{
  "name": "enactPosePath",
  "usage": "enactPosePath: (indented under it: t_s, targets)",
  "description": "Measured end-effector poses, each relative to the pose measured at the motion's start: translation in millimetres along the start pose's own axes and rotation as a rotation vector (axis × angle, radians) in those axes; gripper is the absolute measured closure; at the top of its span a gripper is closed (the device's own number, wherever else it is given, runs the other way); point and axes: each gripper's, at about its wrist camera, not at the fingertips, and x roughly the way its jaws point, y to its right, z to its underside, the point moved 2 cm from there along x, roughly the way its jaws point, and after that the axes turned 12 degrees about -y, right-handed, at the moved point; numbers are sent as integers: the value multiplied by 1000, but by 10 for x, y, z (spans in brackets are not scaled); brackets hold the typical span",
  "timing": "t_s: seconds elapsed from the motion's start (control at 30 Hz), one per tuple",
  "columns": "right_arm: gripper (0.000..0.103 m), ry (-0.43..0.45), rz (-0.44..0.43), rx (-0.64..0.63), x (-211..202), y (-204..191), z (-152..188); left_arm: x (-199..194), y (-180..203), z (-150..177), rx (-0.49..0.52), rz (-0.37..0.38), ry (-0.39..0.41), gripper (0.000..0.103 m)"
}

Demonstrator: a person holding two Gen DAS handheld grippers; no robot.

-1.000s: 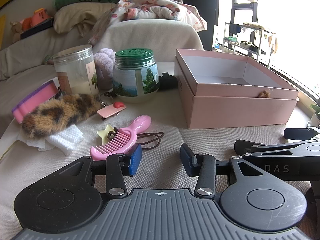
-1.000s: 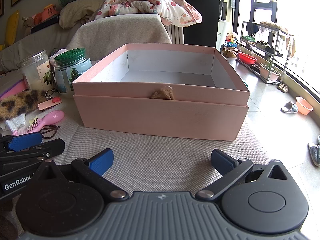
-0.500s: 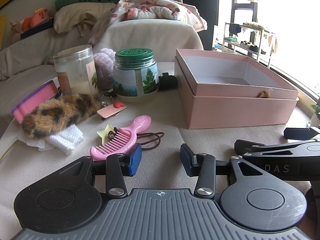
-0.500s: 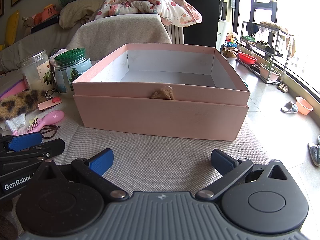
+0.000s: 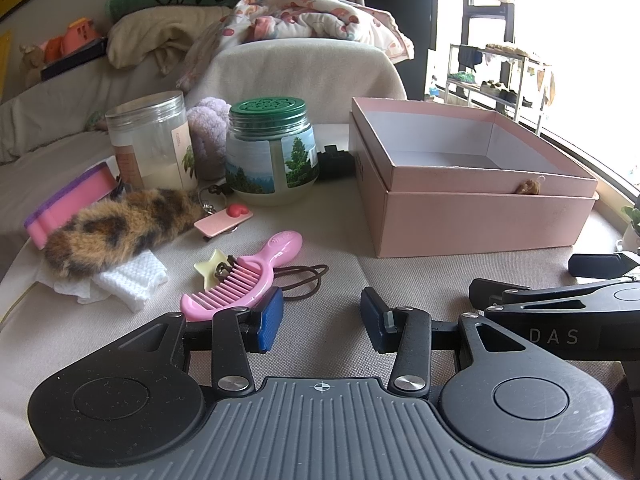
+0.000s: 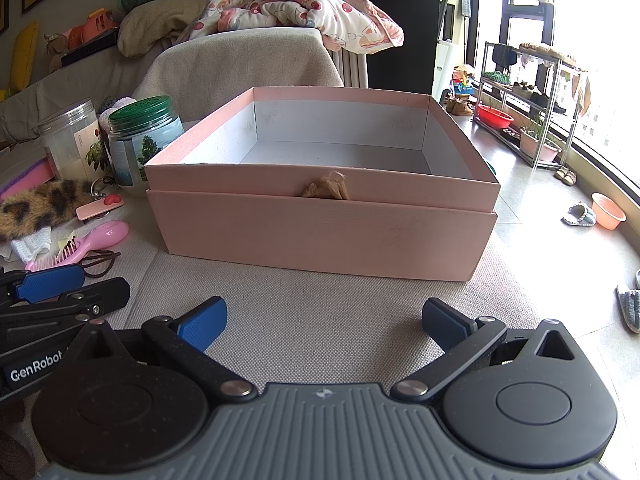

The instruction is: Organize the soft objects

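An open pink box point(image 6: 320, 232) point(image 5: 480, 216) stands on the beige cloth, with only bare floor showing inside. Left of it lie a leopard-print furry piece point(image 5: 116, 228), a white knitted cloth point(image 5: 128, 280), a pink and purple sponge point(image 5: 64, 204) and a lilac fluffy ball point(image 5: 208, 128). My left gripper point(image 5: 322, 322) rests low on the cloth, open with nothing between its fingers, its left pad beside a pink comb point(image 5: 244, 284). My right gripper point(image 6: 324, 326) is wide open in front of the box, holding nothing.
A clear jar point(image 5: 152, 140) and a green-lidded jar point(image 5: 270, 156) stand behind the small items. A pink hair clip point(image 5: 224, 222), star clip point(image 5: 212, 268) and brown hair tie point(image 5: 304, 280) lie near the comb. A sofa with pillows is behind; the floor drops off at right.
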Motion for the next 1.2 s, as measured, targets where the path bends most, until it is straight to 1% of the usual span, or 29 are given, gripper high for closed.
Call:
enactPosePath:
  t_s: [0.8,0.87,0.9,0.97,1.03,1.07,1.1,1.13,1.17,1.2]
  targets:
    - [0,0,-1,0,2,-1,1,-34,22,18,4,-4,1,56]
    - [0,-15,-8,-9,6,11,-13,-41,24,18,-3,5,1,56]
    - [0,-40,-16,-18,9,24,-44,-41,18,23,-6,14,1,56]
    - [0,-90,-29,-34,25,41,-101,-64,-31,36,-7,53,3,57]
    - [0,-108,-26,-32,69,0,-150,-84,-158,34,-41,181,-3,59]
    - [0,-124,-20,-29,79,-15,-172,-101,-273,32,-75,296,-14,59]
    - [0,-134,-14,-24,46,-2,-159,-118,-377,33,-96,369,-17,59]
    - [0,-146,-10,-24,49,-16,-176,-161,-478,29,-108,401,-12,59]
    - [0,-159,-13,-28,45,-17,-185,-225,-572,23,-110,392,3,59]
    - [0,-171,-22,-41,53,-30,-203,-332,-697,5,-103,356,34,60]
